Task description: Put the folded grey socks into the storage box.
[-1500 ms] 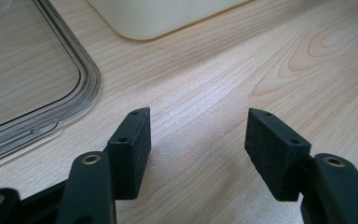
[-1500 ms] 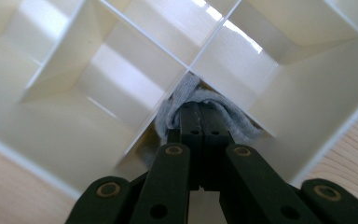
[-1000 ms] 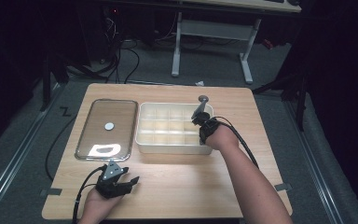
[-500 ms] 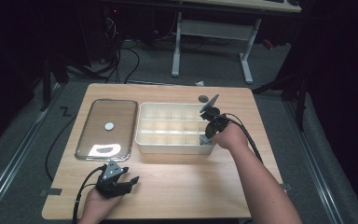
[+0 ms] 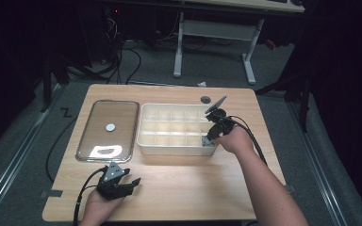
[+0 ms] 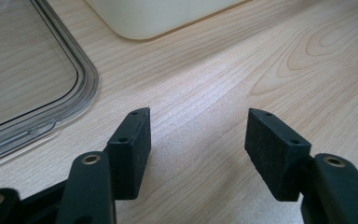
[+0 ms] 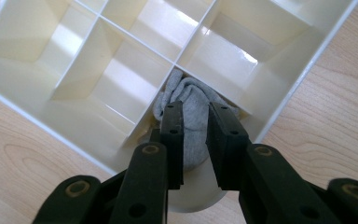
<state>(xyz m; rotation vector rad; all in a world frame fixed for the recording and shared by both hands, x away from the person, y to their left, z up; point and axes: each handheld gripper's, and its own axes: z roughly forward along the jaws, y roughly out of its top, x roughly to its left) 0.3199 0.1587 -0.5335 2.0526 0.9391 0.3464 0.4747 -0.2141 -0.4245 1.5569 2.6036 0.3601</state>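
Grey sock (image 7: 193, 105) in the box (image 7: 303, 70) corner: soft, light; pinch the bunched top. Right gripper (image 7: 196, 116) just opened, left gripper (image 6: 193, 135) apart.

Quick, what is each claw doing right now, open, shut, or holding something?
Left claw: open, holding nothing, over the bare wooden table.
Right claw: jaws just opening, parted above the grey rolled sock in the cream divided plastic box.
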